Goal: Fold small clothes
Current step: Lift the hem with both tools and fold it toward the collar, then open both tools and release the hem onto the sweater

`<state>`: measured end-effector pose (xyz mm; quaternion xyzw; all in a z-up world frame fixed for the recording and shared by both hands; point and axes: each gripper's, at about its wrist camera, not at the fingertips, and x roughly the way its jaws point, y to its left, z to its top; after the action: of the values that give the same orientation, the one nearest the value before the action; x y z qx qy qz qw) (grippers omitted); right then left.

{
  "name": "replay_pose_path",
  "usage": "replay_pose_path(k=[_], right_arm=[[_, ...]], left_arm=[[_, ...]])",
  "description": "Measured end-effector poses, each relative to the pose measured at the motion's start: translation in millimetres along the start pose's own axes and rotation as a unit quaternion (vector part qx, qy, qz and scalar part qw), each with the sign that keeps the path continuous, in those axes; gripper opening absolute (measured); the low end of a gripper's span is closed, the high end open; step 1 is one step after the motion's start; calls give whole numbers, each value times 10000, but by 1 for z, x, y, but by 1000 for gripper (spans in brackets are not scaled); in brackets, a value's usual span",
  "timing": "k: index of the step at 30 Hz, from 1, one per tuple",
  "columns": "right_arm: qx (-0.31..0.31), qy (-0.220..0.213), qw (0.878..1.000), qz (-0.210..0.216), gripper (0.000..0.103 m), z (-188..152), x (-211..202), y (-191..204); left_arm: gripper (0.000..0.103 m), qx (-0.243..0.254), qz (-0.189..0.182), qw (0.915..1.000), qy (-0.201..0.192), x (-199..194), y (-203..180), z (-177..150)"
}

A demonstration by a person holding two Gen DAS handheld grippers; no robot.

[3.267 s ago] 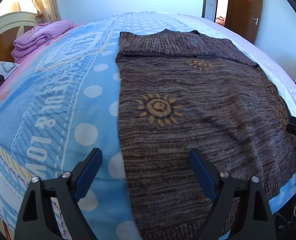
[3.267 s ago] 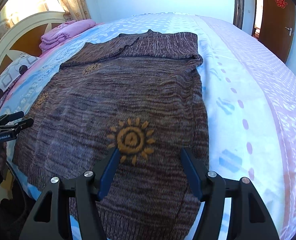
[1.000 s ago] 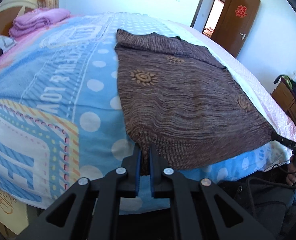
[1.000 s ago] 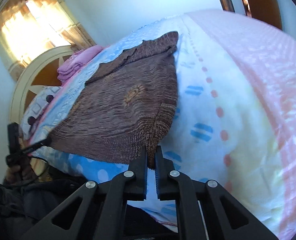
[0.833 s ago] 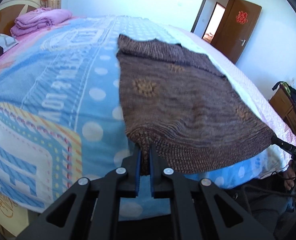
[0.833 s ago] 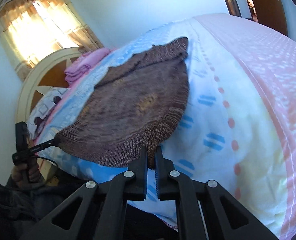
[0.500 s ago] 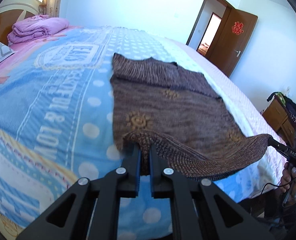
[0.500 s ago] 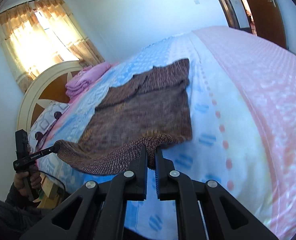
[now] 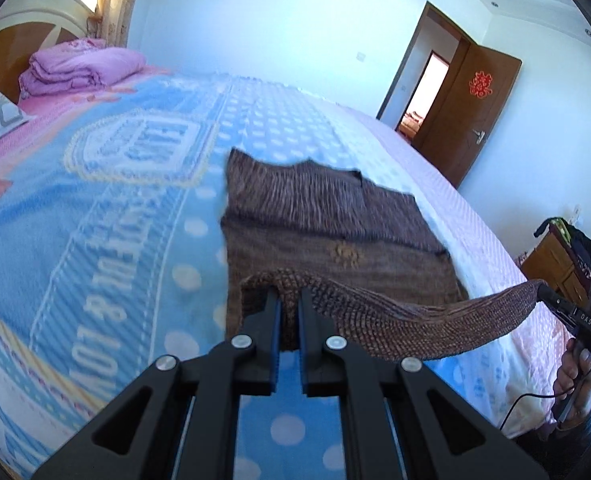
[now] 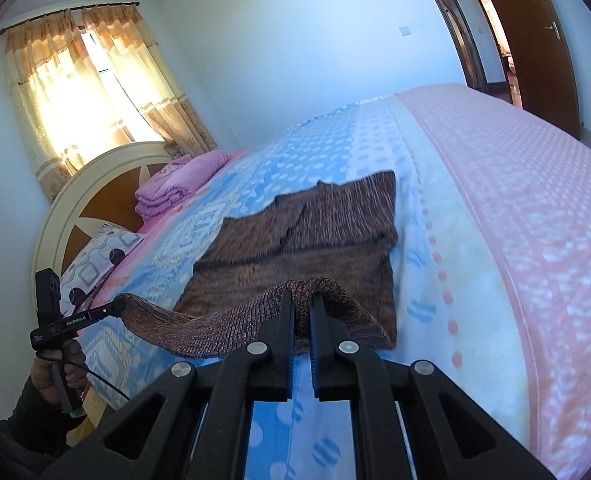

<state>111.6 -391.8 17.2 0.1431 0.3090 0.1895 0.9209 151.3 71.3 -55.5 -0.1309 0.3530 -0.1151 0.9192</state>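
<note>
Left gripper (image 9: 288, 307) and right gripper (image 10: 302, 309), fingers clamped on sweater (image 9: 335, 236) hem corners, lift it above the bed (image 9: 95, 216), apparently to fold it toward the collar.

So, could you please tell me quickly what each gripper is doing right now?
Left gripper: closed on the brown sweater's hem corner.
Right gripper: closed on the other hem corner.
</note>
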Motion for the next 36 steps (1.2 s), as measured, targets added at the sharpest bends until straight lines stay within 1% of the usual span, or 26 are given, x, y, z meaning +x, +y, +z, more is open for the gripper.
replay_pose_path(k=[6,14,17,21,25,30,32,33,34,35,36], right_arm=[[-126,-147,9998,24,6,29,12,2],[-194,-231,9995,-16,6,64,32,-2],[-237,-229,9994,-57,6,78,45,-5],[-234,-239,9993,-165,6,98,66,-14],[-98,-153,9996,-227,6,116,91,-29],[37,121,9990,-421,6,124,137,-50],[79,325,9979,-563,6,123,166,-62],[106,389,9972,-627,6,122,177,-66],[123,558,9959,-698,6,120,195,-73],[120,781,9944,-707,6,118,211,-79],[95,942,9921,-824,6,114,225,-85]], left_arm=[[7,-88,32,9995,-292,5,3,32],[7,-38,84,9988,-483,23,2,70],[7,12,94,9986,-526,37,-2,92],[7,129,208,9981,-566,57,-8,112],[7,297,417,9973,-523,86,-11,127],[7,616,713,9950,-331,131,-9,132],[7,751,974,9922,-226,157,-5,130],[8,840,1020,9912,-51,177,-2,128],[8,921,1160,9889,93,193,0,126],[11,934,1371,9860,166,206,4,123],[15,932,1586,9828,179,217,8,119]])
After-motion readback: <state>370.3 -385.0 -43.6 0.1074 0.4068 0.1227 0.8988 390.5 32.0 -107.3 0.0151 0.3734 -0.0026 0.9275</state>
